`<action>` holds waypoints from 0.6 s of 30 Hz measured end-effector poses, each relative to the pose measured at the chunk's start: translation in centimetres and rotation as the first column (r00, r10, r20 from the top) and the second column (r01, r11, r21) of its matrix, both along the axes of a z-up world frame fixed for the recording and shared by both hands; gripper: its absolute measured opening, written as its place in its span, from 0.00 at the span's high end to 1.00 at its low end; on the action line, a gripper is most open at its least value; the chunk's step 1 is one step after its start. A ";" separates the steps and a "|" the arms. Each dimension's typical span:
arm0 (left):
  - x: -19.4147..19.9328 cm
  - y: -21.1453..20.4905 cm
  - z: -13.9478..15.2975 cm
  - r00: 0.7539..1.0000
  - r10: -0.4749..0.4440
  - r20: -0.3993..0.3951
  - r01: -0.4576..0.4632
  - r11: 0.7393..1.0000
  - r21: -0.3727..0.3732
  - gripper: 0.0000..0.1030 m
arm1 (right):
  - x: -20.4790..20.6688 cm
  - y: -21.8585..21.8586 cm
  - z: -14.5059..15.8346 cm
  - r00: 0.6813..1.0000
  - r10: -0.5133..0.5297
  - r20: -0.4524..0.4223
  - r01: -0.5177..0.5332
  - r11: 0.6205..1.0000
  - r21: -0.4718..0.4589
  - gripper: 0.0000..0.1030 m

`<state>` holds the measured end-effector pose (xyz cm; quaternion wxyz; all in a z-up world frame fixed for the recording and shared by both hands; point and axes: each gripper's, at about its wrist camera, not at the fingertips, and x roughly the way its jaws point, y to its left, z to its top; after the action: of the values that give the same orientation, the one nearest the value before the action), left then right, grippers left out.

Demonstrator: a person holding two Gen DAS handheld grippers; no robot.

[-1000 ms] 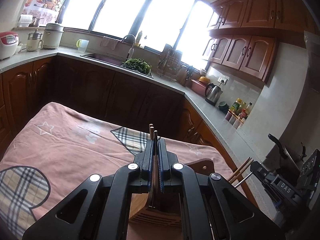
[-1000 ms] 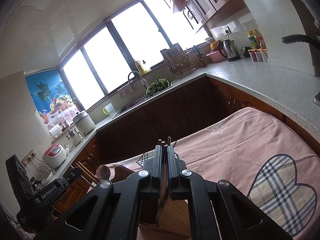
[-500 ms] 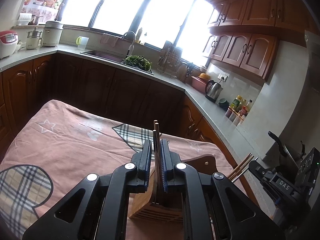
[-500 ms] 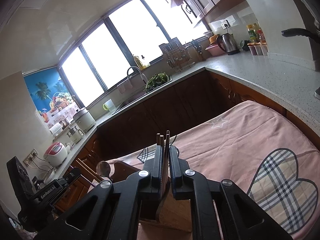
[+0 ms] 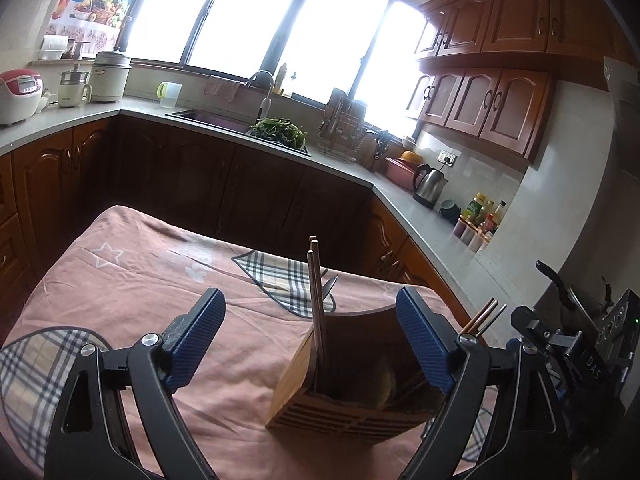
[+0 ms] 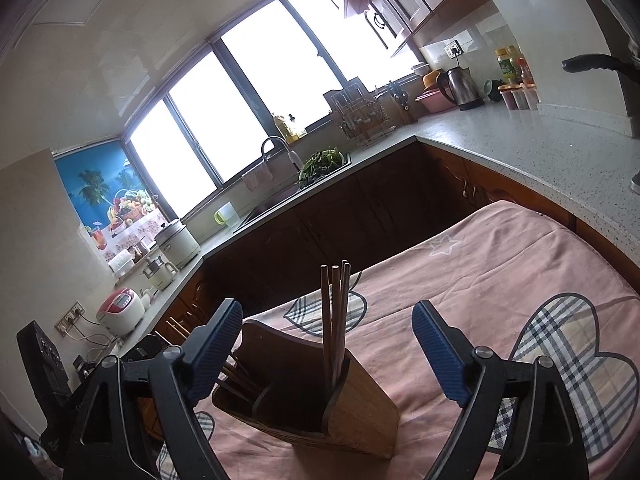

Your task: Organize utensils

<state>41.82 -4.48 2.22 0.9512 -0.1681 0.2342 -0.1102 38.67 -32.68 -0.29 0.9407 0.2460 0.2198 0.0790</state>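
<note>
Wooden utensil holder [image 5: 352,400] standing upright on the pink cloth, divided into compartments; brown chopsticks [image 6: 335,320] stand nearly upright in one compartment (tips protruding well above the rim).

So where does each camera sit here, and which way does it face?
Left wrist: on the left gripper, looking along its opening jaws at the holder, chopsticks and sink.
Right wrist: on the right gripper, jaws opening, facing the same holder from its other side.
Shared: holder, chopsticks, cloth, sink.
</note>
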 end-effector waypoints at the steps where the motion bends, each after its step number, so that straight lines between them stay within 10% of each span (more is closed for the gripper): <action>1: -0.2 0.1 0.0 1.000 -0.001 -0.002 0.001 1.000 0.001 0.09 | -0.2 0.1 0.1 1.000 0.003 -0.002 -0.003 1.000 -0.001 0.10; 18: -5.5 1.2 0.4 1.000 0.022 -0.019 -0.020 0.996 0.086 0.03 | -4.9 1.2 1.3 0.999 0.043 -0.004 -0.043 0.999 -0.020 0.07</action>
<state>36.33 -3.25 2.59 0.9562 -0.1309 0.2463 -0.0884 33.79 -31.50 1.00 0.9409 0.2318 0.2275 0.0964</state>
